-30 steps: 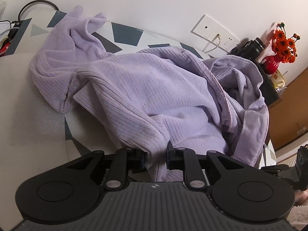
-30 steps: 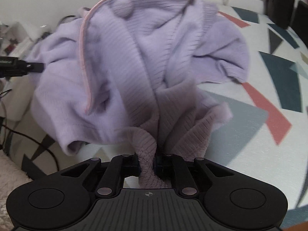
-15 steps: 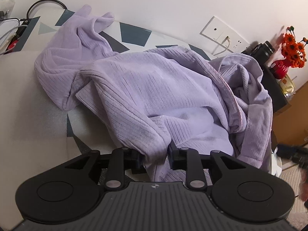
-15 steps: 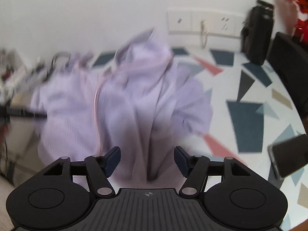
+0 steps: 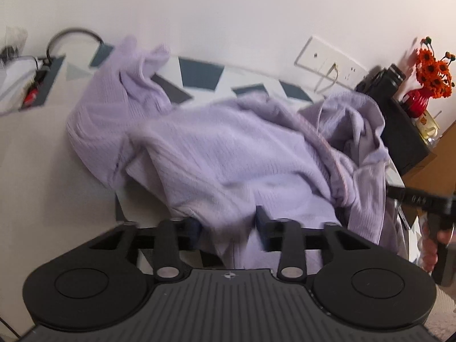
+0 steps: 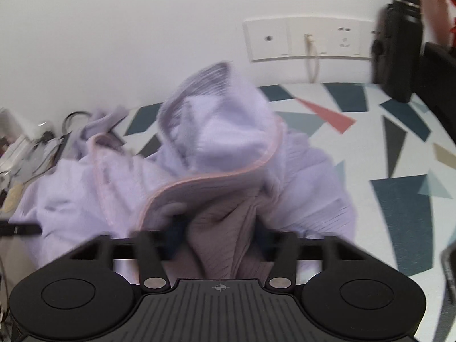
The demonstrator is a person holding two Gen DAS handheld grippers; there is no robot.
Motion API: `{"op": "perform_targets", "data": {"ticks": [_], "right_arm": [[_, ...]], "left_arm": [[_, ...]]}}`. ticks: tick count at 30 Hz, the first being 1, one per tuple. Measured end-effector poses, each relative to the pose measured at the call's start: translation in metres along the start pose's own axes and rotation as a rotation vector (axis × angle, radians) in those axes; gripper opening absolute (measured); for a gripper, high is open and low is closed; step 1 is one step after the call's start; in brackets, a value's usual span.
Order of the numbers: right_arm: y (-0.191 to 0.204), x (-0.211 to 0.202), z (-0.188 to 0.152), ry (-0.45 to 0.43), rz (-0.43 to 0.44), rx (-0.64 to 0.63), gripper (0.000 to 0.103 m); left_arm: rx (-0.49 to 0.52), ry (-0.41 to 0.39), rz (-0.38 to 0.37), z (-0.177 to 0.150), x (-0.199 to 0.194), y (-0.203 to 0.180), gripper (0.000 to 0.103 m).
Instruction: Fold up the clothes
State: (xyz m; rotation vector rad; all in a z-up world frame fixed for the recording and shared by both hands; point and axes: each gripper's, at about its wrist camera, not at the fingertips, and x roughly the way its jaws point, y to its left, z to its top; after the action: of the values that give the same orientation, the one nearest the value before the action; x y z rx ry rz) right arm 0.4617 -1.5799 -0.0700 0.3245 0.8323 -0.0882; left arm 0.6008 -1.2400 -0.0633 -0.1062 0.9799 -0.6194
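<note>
A lilac ribbed garment (image 5: 228, 148) with pink edging lies crumpled on the table with the patterned cloth (image 5: 199, 74). My left gripper (image 5: 228, 226) sits at its near edge. The fingers stand partly apart, and a fold of fabric runs loosely between them. In the right wrist view the same garment (image 6: 228, 142) is heaped up. My right gripper (image 6: 219, 233) is pushed into it with its fingers wide apart, a bunch of cloth lying between them. The right gripper (image 5: 421, 199) and the hand (image 5: 430, 253) holding it show at the right of the left wrist view. Both views are blurred by motion.
A wall socket panel (image 6: 307, 40) with a plugged cable is on the wall behind. A black bottle (image 6: 399, 45) stands at the back right. A red vase of orange flowers (image 5: 433, 71) sits on a black box (image 5: 404, 136). Cables (image 5: 74, 32) lie at the far left.
My right gripper let go of the garment, pulled back, then pushed into the heap again, still open. My left fingers have spread wider around the fold.
</note>
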Motion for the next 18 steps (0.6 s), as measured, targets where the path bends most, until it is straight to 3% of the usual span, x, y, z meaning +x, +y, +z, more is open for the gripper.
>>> {"op": "perform_targets", "data": {"ticks": [2, 4, 10, 18], "right_arm": [[0.004, -0.004, -0.004, 0.002, 0.023, -0.017, 0.018], [0.007, -0.012, -0.011, 0.011, 0.054, -0.029, 0.016], [0.018, -0.035, -0.043, 0.082, 0.118, -0.089, 0.013], [0.024, -0.046, -0.083, 0.182, 0.111, -0.143, 0.012]], "left_arm": [[0.003, -0.023, -0.010, 0.004, -0.006, 0.000, 0.053], [0.005, -0.035, -0.014, 0.008, -0.008, 0.001, 0.053], [-0.002, -0.054, -0.009, 0.013, -0.001, 0.003, 0.059], [-0.008, -0.061, -0.017, 0.015, 0.008, -0.001, 0.061]]}}
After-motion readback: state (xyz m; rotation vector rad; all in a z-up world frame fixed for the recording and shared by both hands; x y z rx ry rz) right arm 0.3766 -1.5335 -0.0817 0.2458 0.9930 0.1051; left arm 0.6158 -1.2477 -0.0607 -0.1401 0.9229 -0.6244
